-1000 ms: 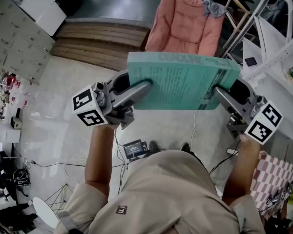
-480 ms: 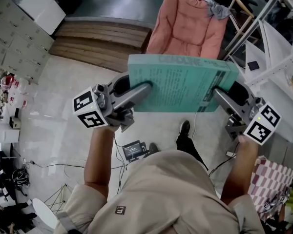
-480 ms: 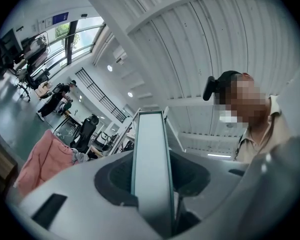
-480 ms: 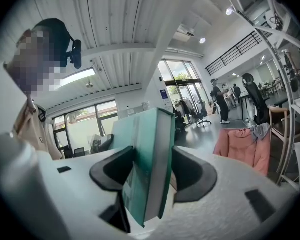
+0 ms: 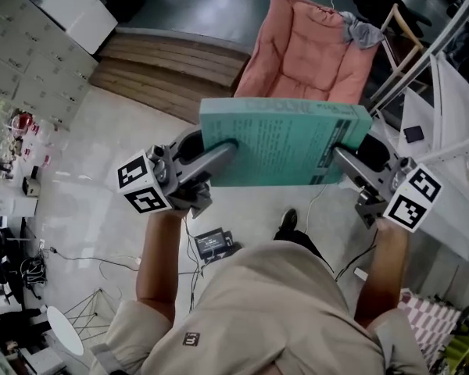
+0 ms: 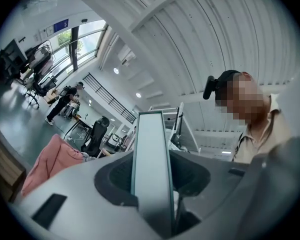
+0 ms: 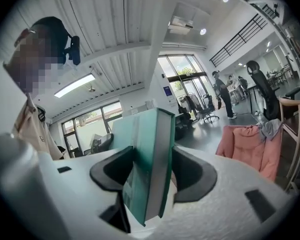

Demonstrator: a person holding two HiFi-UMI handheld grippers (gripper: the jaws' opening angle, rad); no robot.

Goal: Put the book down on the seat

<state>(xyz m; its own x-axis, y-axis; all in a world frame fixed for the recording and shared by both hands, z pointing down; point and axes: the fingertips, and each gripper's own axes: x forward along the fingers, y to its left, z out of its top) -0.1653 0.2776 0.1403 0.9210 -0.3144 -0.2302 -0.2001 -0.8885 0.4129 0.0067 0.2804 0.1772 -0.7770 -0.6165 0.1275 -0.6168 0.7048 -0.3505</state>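
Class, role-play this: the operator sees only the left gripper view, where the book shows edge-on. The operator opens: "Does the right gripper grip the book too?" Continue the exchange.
Observer: Yes; the right gripper view shows the right gripper with its jaws closed on the teal book at its opposite edge.
Operator: How does the book lie?
Observer: The head view shows it roughly flat, printed cover up, spanning from the left gripper to the right.
Operator: Where is the seat?
Observer: The pink armchair stands ahead, facing the person, past the book's far edge.
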